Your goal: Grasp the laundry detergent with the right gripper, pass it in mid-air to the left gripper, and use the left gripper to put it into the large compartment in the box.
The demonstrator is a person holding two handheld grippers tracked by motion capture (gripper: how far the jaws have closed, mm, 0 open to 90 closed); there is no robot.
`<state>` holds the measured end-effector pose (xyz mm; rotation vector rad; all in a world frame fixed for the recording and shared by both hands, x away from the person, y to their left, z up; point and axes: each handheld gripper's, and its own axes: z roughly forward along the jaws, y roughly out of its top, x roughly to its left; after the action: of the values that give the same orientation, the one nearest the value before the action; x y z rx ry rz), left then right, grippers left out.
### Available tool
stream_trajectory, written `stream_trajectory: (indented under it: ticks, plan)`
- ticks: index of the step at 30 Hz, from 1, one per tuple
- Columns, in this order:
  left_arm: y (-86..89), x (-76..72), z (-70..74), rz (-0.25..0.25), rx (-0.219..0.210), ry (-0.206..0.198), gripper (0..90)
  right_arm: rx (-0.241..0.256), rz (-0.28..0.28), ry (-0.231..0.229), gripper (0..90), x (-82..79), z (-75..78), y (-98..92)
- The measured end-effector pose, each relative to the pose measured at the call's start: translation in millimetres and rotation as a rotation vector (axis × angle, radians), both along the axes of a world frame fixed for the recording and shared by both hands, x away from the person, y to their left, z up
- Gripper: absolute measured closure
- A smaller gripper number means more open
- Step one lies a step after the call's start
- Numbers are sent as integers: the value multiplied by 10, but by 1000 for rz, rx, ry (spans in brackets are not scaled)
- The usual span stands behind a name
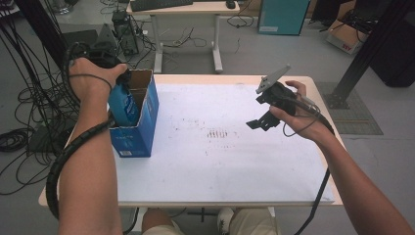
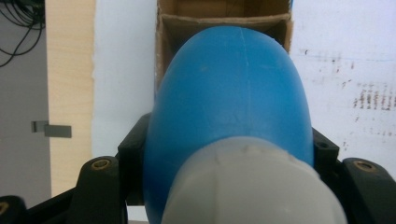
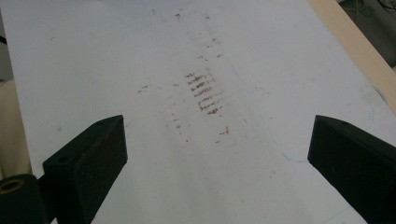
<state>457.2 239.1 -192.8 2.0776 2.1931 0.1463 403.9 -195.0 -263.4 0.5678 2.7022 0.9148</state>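
A blue cardboard box [image 1: 139, 132] stood upright at the left side of the white table top [image 1: 220, 166], its top flaps open. A blue bottle [image 1: 123, 105] w/ a pale grey cap was part-way inside the box's open mouth, tilted, its lower end down in the box & its capped end above the rim. Whether anything else lay in the box couldn't be told.

The left gripper [image 1: 105, 58] was over the box's far-left corner, held in the person's left hand [image 1: 88, 78]. In the left gripper view, the bottle [image 2: 233, 116] sat between the two black jaws, which pressed its sides just above the cap [image 2: 254, 186]: clamped on it. Beyond it, the box's brown inner walls [image 2: 224, 23] showed.

The right gripper [image 1: 264, 120] was held above the table's right half, well apart from the box, in the person's right hand [image 1: 298, 117]. In the right gripper view, its jaws stood wide apart w/ nothing between them, over bare white surface w/ a patch of dark smudge marks [image 3: 205, 93].
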Motion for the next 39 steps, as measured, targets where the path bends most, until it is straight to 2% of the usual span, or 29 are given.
stream_trajectory:
  ticks: [3, 16, 30, 39]
  plan:
    - [-4, 3, -124, -14, 1, 3, 373, -18, -2, 8, 48, 4, -22, 6]
    - [-32, 30, -507, -30, 7, 6, 372, -16, -12, 11, 47, 33, -89, 17]
    - [-28, 39, -720, -36, -8, 9, 372, -31, -23, 24, 47, 58, -126, 33]
    - [-17, 31, -840, -55, -8, 34, 372, -37, -22, 24, 47, 81, -128, 1]
